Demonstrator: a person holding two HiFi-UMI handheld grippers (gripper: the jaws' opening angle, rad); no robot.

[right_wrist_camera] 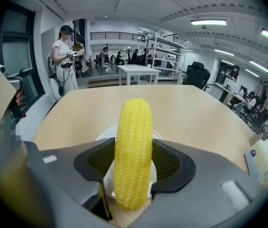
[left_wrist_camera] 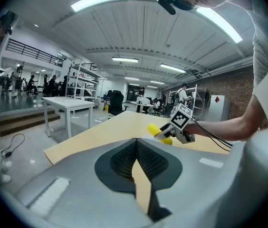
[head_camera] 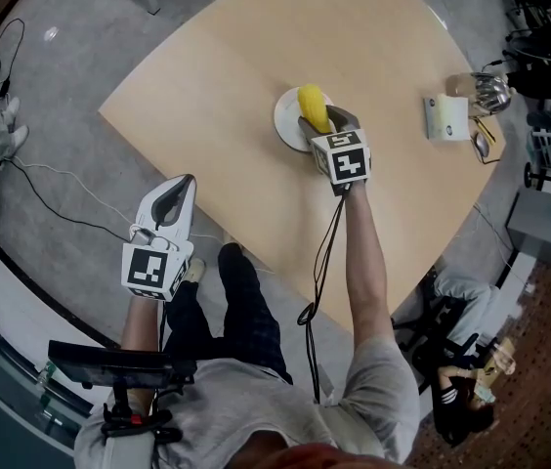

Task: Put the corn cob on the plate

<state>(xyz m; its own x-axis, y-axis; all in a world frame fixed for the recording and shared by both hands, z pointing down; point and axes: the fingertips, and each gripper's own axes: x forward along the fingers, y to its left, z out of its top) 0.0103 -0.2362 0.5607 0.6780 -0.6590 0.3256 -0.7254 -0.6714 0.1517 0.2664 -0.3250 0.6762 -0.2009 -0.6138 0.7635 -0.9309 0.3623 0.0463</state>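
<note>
Jaws, right: right gripper (right_wrist_camera: 134, 150) clamped on the corn cob (right_wrist_camera: 133, 127) around its middle, centre frame.
Jaws, left: left gripper (head_camera: 174, 195) closed on nothing, lower left, off the counter (head_camera: 207, 76).
Cob and plate: cob above the plate (head_camera: 285, 120), long axis pointing away from its gripper.
Unclear: whether the cob touches the plate; the jaws hide its underside.

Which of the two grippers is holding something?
The right gripper, clamped on the corn cob above the plate; the left gripper is shut and empty.
</note>
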